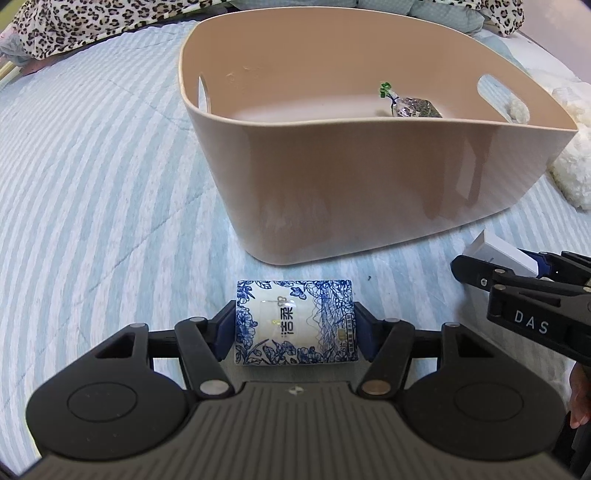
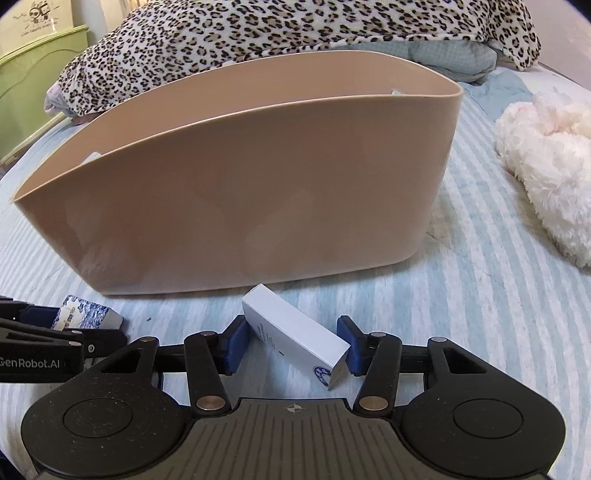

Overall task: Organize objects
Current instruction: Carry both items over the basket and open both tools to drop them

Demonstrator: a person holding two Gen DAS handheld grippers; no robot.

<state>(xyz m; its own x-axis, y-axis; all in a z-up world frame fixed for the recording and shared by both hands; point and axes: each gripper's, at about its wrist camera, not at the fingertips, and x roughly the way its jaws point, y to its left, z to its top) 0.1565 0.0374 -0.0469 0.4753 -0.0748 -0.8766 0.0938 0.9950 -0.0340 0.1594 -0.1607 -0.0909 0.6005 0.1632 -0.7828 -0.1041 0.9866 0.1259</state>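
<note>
A beige plastic tub (image 1: 369, 192) stands on the striped bed; it also fills the right wrist view (image 2: 258, 192). Inside it lies a small foil-wrapped item with a green sprig (image 1: 410, 105). My left gripper (image 1: 295, 328) is shut on a blue-and-white floral tissue pack (image 1: 295, 321), just in front of the tub; the pack also shows in the right wrist view (image 2: 86, 314). My right gripper (image 2: 293, 345) has its jaws around a white box (image 2: 295, 332) lying diagonally; both pads touch it. The box also shows in the left wrist view (image 1: 498, 251).
A leopard-print blanket (image 2: 295, 29) lies behind the tub. A white fluffy plush (image 2: 546, 173) lies to the right of the tub. A green cabinet (image 2: 33, 70) stands at the far left. The striped bedspread (image 1: 92, 184) extends to the left.
</note>
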